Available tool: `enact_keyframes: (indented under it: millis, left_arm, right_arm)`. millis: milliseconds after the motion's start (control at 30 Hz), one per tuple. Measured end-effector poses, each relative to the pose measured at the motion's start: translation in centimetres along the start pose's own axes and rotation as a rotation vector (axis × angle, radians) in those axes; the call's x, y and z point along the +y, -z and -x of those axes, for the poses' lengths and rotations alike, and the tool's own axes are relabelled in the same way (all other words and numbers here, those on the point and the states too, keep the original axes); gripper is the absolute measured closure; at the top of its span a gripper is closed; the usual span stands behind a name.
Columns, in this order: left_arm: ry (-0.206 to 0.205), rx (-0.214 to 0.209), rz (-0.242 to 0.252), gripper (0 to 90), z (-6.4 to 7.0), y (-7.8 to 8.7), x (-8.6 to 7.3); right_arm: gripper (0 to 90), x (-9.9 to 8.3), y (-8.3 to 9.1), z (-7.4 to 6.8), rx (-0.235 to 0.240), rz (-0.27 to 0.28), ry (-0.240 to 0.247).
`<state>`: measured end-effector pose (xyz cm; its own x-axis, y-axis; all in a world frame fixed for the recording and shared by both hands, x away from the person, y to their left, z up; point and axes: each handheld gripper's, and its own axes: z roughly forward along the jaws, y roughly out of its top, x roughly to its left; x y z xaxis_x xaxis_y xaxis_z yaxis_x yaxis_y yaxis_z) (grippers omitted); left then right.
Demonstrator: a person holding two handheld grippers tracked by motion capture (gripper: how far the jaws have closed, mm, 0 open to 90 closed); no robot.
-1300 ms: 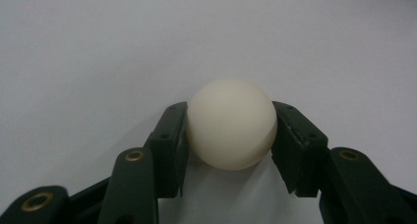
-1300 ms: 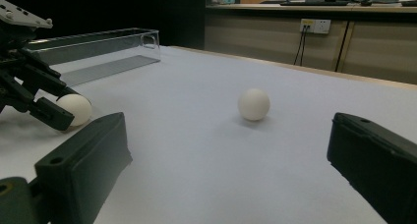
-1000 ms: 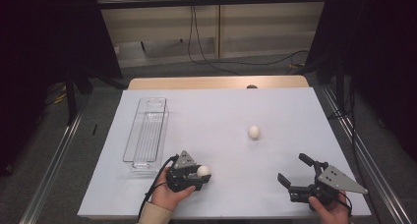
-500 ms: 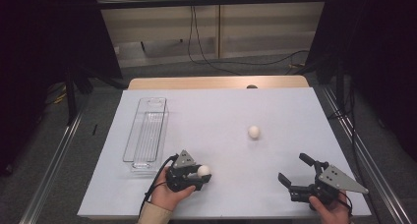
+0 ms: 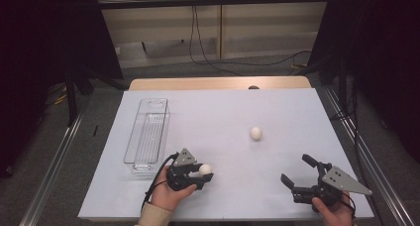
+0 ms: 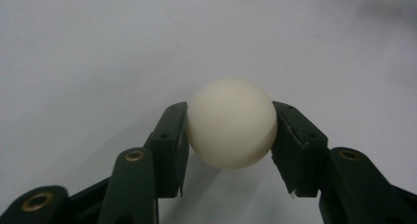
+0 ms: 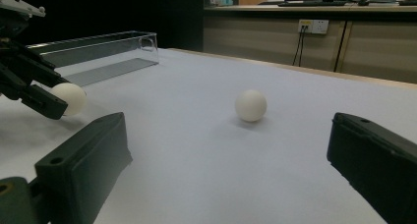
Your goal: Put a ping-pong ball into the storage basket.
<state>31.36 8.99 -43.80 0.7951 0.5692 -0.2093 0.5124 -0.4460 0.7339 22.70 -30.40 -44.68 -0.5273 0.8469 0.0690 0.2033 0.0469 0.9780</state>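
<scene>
My left gripper (image 5: 204, 172) is shut on a white ball (image 5: 205, 169) just above the white table near its front edge. In the left gripper view the ball (image 6: 231, 123) sits squeezed between both black jaws. A second white ball (image 5: 255, 133) lies free on the table right of centre, and the right gripper view has it (image 7: 251, 105) ahead between the jaws, well beyond them. My right gripper (image 5: 297, 173) stands open at the front right with nothing between its fingers. The left gripper (image 7: 46, 98) with its ball (image 7: 70, 98) also appears at the left of the right gripper view.
A long clear plastic tray (image 5: 148, 132) lies lengthwise on the left part of the table, just behind the left gripper. The white table surface (image 5: 228, 107) ends at a wooden strip at the back. Dark curtains and metal rails flank both sides.
</scene>
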Motion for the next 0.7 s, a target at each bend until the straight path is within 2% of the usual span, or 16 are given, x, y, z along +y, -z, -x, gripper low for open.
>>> enact_keyframes:
  millis: [433,700]
  left_arm:
    - [0.032,0.015,0.016,51.0,-0.47,0.74,0.50]
    - [0.022,0.014,0.020,51.0,-0.57,1.06,0.73]
  right_arm:
    - [1.7,-0.01,-0.01,-0.01,0.002,-0.001,-0.002]
    - [1.7,-0.01,-0.01,-0.05,0.003,0.000,-0.002]
